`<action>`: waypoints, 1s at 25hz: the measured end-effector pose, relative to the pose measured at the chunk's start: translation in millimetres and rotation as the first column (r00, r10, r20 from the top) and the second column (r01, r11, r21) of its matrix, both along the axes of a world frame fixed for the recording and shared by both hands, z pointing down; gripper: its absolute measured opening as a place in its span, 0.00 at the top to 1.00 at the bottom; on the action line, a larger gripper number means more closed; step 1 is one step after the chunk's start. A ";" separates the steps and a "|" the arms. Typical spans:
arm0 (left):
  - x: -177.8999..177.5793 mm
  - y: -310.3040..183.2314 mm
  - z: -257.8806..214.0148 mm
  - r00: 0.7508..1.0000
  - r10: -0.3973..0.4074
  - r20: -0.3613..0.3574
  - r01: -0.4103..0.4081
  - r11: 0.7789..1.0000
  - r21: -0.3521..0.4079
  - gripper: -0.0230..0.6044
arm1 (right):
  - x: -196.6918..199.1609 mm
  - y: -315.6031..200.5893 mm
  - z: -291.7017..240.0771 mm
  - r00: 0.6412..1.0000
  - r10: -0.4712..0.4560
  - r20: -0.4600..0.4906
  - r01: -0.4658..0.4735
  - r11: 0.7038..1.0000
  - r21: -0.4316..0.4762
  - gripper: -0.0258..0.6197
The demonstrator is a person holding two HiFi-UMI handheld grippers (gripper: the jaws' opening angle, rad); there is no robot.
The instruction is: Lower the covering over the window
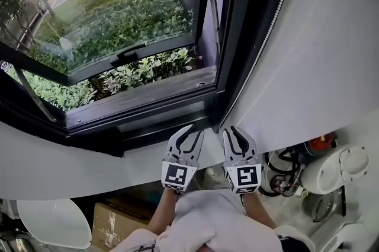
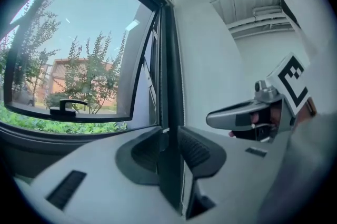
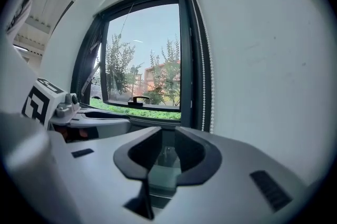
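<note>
The window [image 1: 118, 25] has a dark frame, and no covering hangs over its glass. A white bead chain [image 1: 260, 43] runs down the frame's right post, between frame and wall. It also shows in the right gripper view as a bead chain [image 3: 205, 86] to the right of my jaws. My left gripper [image 1: 188, 137] and right gripper [image 1: 232, 133] are side by side just below the sill, pointing at the frame's lower right corner. The left gripper [image 2: 169, 136] stands a narrow gap apart with the dark post behind it. My right gripper [image 3: 164, 136] is open and empty.
The lower sash is tilted outward, with a black handle [image 1: 127, 55] on it. A white wall [image 1: 320, 55] is to the right. Below are a white chair [image 1: 50, 221], a cardboard box [image 1: 115, 221], a white appliance [image 1: 331, 171] and cables [image 1: 284, 176].
</note>
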State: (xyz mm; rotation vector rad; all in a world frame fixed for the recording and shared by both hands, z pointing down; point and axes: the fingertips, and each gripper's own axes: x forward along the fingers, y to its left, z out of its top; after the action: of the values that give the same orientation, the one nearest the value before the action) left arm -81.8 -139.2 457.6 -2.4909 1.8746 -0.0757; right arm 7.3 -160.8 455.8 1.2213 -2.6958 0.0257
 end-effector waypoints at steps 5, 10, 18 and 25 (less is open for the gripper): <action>16.7 -21.2 -1.2 0.999 0.045 0.007 -0.045 0.999 0.003 0.80 | 1.9 -8.0 -0.5 1.000 0.027 0.006 -0.027 1.000 -0.005 0.85; 29.5 -42.5 -1.9 0.997 0.076 0.016 -0.076 0.997 -0.011 0.80 | 8.5 -17.8 -1.9 0.999 0.046 0.022 -0.045 0.999 -0.011 0.85; 45.1 -73.8 -2.1 0.988 0.152 0.039 -0.151 0.988 -0.021 0.79 | 20.3 -32.1 2.8 0.994 0.110 0.020 -0.110 0.993 -0.032 0.85; 60.8 -96.0 2.2 0.967 0.251 0.040 -0.250 0.968 -0.020 0.76 | 23.2 -37.3 7.1 0.981 0.196 -0.010 -0.196 0.980 -0.034 0.85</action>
State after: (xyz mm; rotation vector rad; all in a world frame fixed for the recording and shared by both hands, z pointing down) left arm -21.0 -235.2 459.8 -2.6893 1.5334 -0.1353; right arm 30.5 -198.1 462.9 1.4684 -2.5468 0.0948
